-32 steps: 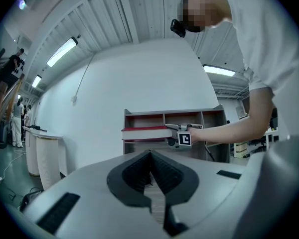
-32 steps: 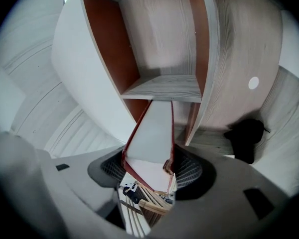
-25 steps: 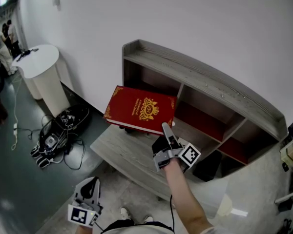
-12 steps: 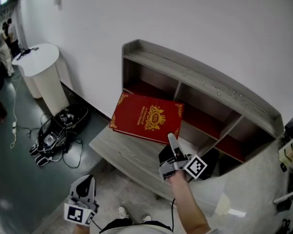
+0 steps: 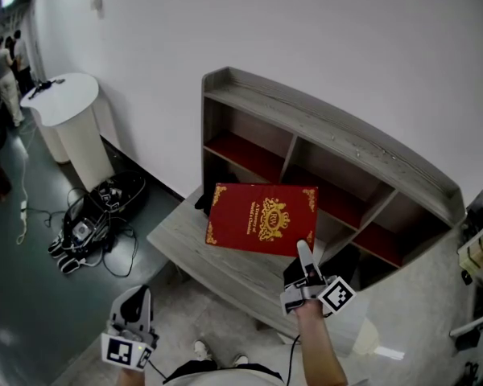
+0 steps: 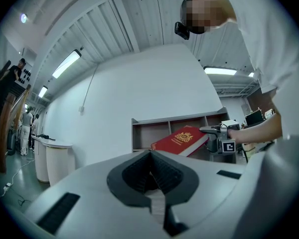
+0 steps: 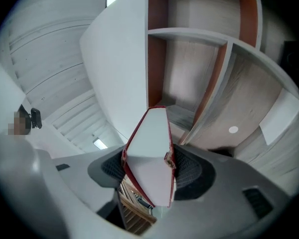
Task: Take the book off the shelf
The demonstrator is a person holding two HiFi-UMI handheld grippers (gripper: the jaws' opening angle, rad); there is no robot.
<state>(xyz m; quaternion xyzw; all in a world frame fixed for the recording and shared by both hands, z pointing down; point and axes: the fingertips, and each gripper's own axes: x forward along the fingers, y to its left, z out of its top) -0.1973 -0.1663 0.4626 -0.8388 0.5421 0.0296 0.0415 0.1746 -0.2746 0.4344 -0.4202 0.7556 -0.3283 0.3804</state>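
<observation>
A red book (image 5: 262,219) with a gold emblem hangs in the air in front of the grey wooden shelf (image 5: 330,131), its cover facing up. My right gripper (image 5: 304,257) is shut on the book's near right corner. In the right gripper view the book's white page edge (image 7: 150,156) stands between the two jaws, which press on both covers. My left gripper (image 5: 133,328) hangs low at the bottom left, far from the book, jaws together with nothing between them. In the left gripper view (image 6: 152,176) the book (image 6: 182,139) and the right gripper (image 6: 209,131) show ahead.
The shelf has open compartments with red floors, and a grey ledge (image 5: 185,240) juts out in front of it. A white round stand (image 5: 64,107) is at the left, with cables and black gear (image 5: 97,215) on the floor beside it. People (image 5: 0,59) stand far left.
The book has come away from the shelf, moving right and toward me with the right gripper. Its cover has turned to lie more level. The left gripper has hardly moved.
</observation>
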